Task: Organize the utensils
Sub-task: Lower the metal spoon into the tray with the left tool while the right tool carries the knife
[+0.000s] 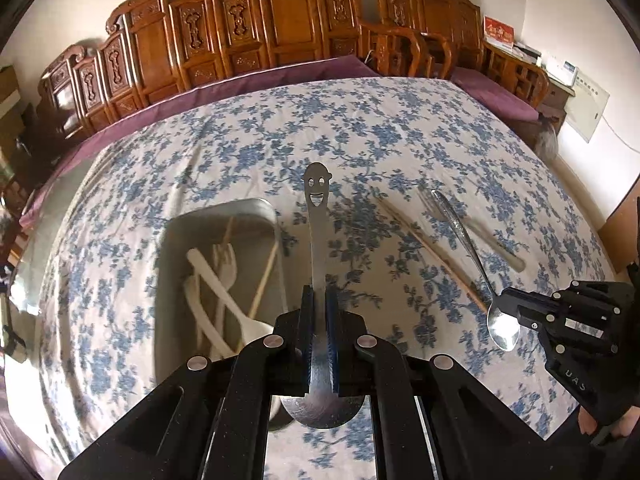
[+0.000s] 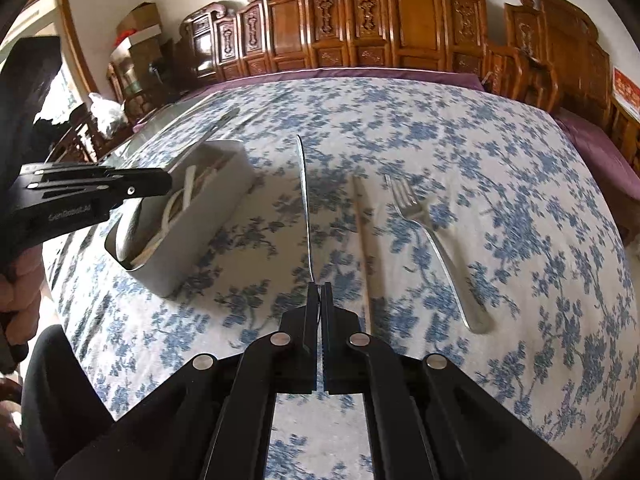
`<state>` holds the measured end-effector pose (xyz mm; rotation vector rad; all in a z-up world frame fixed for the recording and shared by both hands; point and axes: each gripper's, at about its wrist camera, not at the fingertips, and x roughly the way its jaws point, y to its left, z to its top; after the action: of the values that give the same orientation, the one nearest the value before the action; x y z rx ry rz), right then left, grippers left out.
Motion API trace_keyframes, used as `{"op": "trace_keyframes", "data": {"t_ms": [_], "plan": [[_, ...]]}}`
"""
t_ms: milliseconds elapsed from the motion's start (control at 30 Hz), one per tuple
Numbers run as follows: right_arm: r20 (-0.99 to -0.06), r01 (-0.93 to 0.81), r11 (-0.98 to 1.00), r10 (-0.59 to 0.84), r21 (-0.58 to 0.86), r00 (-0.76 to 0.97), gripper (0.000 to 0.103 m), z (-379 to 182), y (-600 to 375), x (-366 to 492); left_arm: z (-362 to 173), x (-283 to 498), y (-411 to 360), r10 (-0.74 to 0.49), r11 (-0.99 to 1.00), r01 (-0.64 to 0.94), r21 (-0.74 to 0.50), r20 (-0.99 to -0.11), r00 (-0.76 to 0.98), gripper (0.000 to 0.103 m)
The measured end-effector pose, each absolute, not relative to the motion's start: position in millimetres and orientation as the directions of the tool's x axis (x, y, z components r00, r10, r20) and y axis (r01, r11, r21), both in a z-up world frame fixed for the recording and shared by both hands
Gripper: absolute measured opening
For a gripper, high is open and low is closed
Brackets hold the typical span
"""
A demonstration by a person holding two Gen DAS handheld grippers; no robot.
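My left gripper [image 1: 319, 292] is shut on a steel spoon with a smiley-face handle [image 1: 317, 216]; its handle points away and its bowl shows below the fingers. It hangs just right of the grey bin [image 1: 168, 280], which holds white plastic utensils [image 1: 224, 296] and chopsticks. My right gripper [image 2: 320, 286] is shut on a plain metal spoon [image 2: 304, 208], seen edge-on; in the left wrist view that spoon [image 1: 464, 236] sticks out of the right gripper [image 1: 506, 300]. One chopstick [image 2: 364, 240] and a metal fork [image 2: 432, 248] lie on the cloth.
The floral blue-and-white tablecloth [image 2: 500, 184] covers the table. Carved wooden chairs [image 1: 280, 20] line its far side. The bin [image 2: 200, 216] stands at the left with the left gripper [image 2: 170, 184] over it. A person's hand [image 2: 20, 276] shows at the left edge.
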<state>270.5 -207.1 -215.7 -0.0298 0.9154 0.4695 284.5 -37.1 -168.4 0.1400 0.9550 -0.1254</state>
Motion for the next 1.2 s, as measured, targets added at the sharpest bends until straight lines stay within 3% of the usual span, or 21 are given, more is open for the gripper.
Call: {"op": "trace_keyframes", "data": {"t_ms": [300, 1067, 1200], "plan": [[-0.770, -0.448, 0.880, 0.395, 0.160, 0.501, 0.002, -213, -171, 271, -161, 286, 0, -0.002, 0.986, 0.139, 0.094, -0.821, 0.572, 0.005], [-0.759, -0.507, 0.842, 0.450, 0.185, 0.470, 0.002, -199, -96, 287, -214, 300, 60, 0.001, 0.996, 0.078, 0.045, -0.873, 0.487, 0.006], [-0.762, -0.506, 0.843, 0.445, 0.180, 0.470, 0.002, -198, -93, 289, -209, 297, 64, -0.002, 0.996, 0.078, 0.044, -0.859, 0.512, 0.016]]}}
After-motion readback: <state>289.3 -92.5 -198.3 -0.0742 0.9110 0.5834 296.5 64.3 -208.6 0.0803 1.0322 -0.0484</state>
